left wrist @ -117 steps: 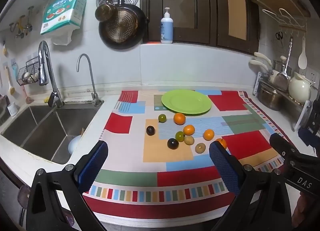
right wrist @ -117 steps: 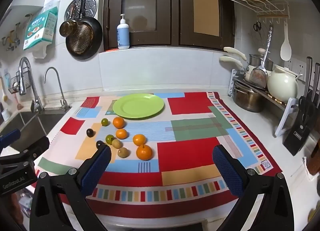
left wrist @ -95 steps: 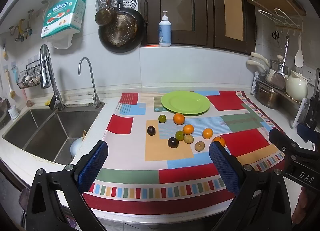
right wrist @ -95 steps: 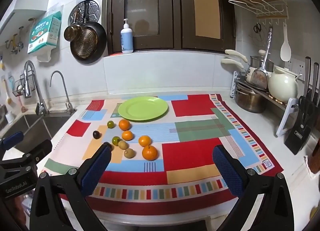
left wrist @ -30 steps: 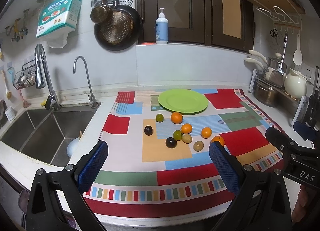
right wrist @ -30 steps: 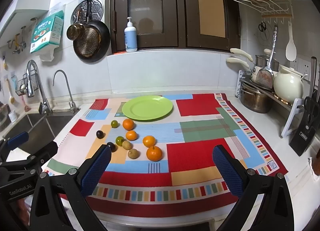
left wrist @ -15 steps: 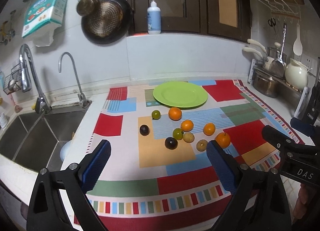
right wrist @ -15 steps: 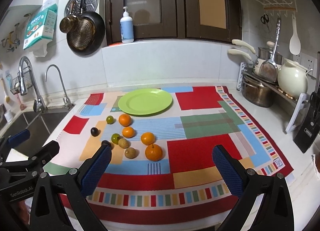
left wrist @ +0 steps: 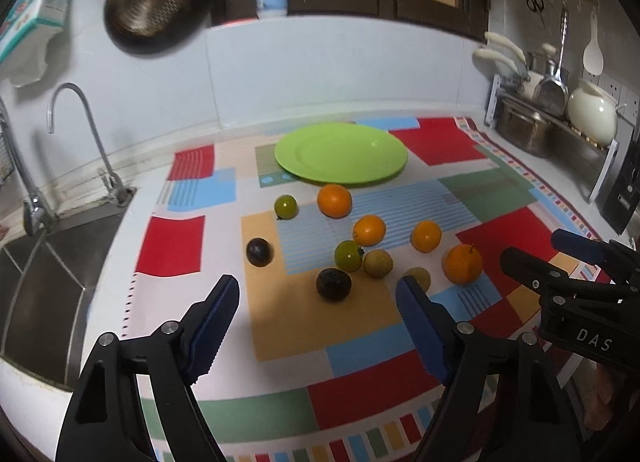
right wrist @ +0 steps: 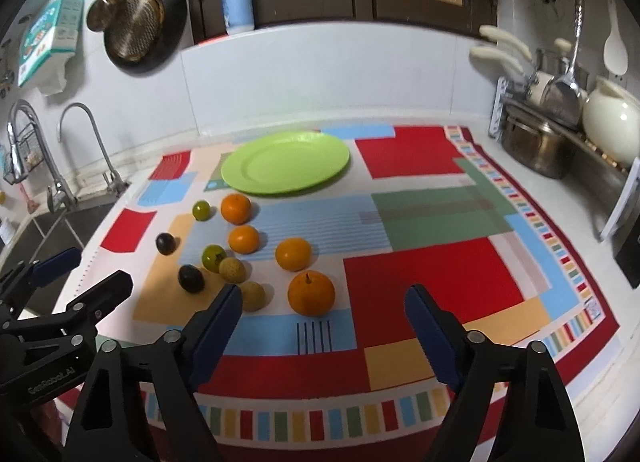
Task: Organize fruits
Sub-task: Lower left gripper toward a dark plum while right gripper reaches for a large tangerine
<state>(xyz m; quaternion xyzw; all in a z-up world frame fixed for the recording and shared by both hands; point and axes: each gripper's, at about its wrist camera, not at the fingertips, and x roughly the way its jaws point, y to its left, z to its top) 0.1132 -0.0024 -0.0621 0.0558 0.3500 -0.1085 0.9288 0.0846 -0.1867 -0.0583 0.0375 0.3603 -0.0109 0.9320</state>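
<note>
Fruits loose mid-mat point(right wrist: 440, 270), toward its sink-side edge, green plate point(right wrist: 286, 168) bare behind them. My left gripper point(left wrist: 318, 320) closing, nothing between jaws yet; dark fruit point(left wrist: 333, 284) just ahead of it. My right gripper point(right wrist: 322, 328) closing too, empty, stemmed orange point(right wrist: 311, 293) just beyond its tips

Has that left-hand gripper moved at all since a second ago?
Yes. The left gripper has moved forward and down toward the fruit: against the green plate, everything looms larger. Its jaws are closing, nothing between them.
</note>
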